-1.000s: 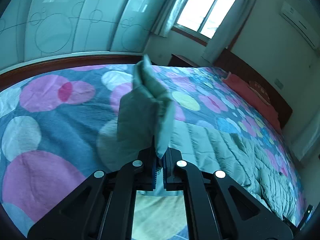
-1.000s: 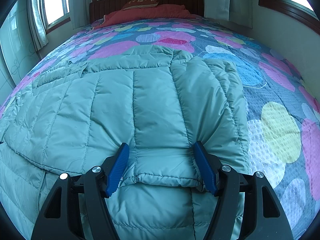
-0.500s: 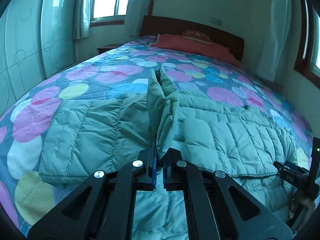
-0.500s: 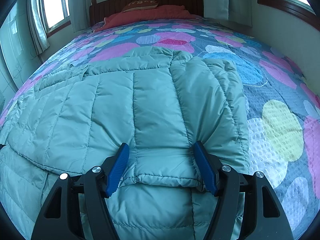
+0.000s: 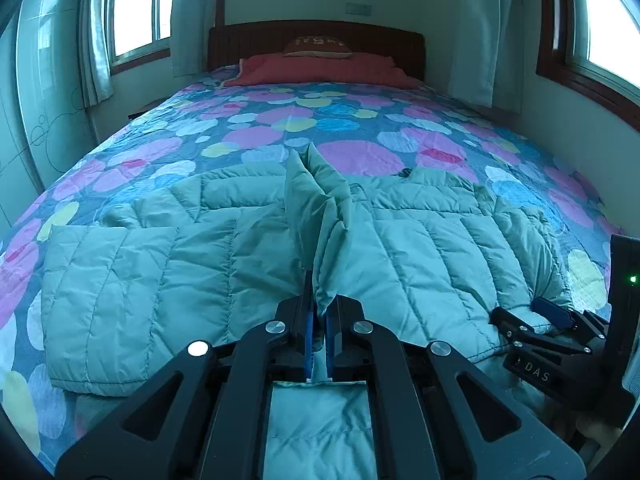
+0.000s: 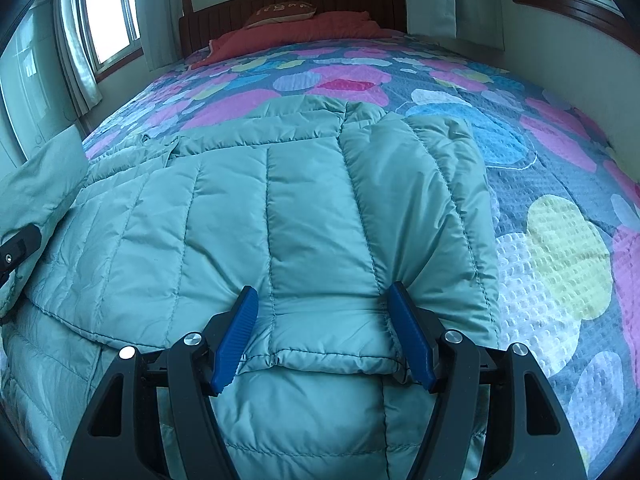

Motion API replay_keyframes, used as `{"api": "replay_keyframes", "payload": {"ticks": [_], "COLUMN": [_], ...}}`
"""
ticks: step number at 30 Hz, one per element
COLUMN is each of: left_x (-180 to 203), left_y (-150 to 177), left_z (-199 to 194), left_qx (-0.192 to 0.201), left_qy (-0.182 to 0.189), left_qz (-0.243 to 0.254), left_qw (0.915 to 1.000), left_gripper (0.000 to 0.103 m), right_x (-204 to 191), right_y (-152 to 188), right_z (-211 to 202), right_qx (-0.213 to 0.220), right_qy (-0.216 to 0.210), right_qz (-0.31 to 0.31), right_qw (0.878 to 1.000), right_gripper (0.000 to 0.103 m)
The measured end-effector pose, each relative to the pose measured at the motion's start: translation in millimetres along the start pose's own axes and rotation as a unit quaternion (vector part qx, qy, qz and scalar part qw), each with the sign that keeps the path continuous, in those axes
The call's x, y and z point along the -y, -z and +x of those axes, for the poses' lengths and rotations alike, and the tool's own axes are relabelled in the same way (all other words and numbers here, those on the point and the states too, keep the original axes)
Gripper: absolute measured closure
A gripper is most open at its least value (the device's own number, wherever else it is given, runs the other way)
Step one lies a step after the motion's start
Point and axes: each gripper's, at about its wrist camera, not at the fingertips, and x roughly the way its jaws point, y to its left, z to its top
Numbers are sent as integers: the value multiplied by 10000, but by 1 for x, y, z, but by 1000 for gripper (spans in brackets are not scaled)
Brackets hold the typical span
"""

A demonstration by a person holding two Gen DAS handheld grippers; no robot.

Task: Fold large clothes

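A large teal quilted puffer jacket [image 5: 420,248] lies spread on the bed, also filling the right wrist view [image 6: 312,208]. My left gripper [image 5: 318,320] is shut on a sleeve of the jacket [image 5: 316,208], which stands up folded between the fingers above the jacket's body. My right gripper [image 6: 324,332] is open, its blue pads [image 6: 412,340] either side of a sleeve cuff [image 6: 320,344] folded over the jacket. The right gripper also shows at the lower right of the left wrist view [image 5: 548,320]. The held sleeve shows at the left edge of the right wrist view [image 6: 36,184].
The bed has a bedspread with coloured circles [image 5: 280,124], a red pillow [image 5: 320,72] and a dark wooden headboard [image 5: 316,36]. Curtained windows [image 5: 132,8] are on the left and right walls. A wardrobe [image 5: 36,92] stands left of the bed.
My left gripper has swung round with the sleeve, from facing the wardrobe to facing the headboard, carrying the sleeve over the jacket's body. The right gripper has stayed open around the cuff.
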Motion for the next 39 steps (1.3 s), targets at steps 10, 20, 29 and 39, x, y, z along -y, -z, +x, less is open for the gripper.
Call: {"api": "replay_keyframes", "payload": {"ticks": [10,20,29,39], "left_x": [38,6,-105,-195], "left_y": [10,14,21,30], "left_z": [17,-38,-65,-51], "left_qx": [-256,-1,81,-140], "left_qy": [11,97,-948,-1564], "left_qz": [383,253,-397,-1090], "left_qw": [9989,9996,9947,9816], "left_gripper": [89,50,49,49], "right_x": [-1,-5,-44,-105], "right_y": [1,-3,-16,-34], "right_z": [0,-4,-27,-3], "right_qx": [-1,-90,-14,-264], "right_qy": [-14,103,-342,-933], "right_qz": [-23,-118,-82,-141], "right_qw": [10000,9998,9994,9952], "right_gripper": [35,34,34,34]}}
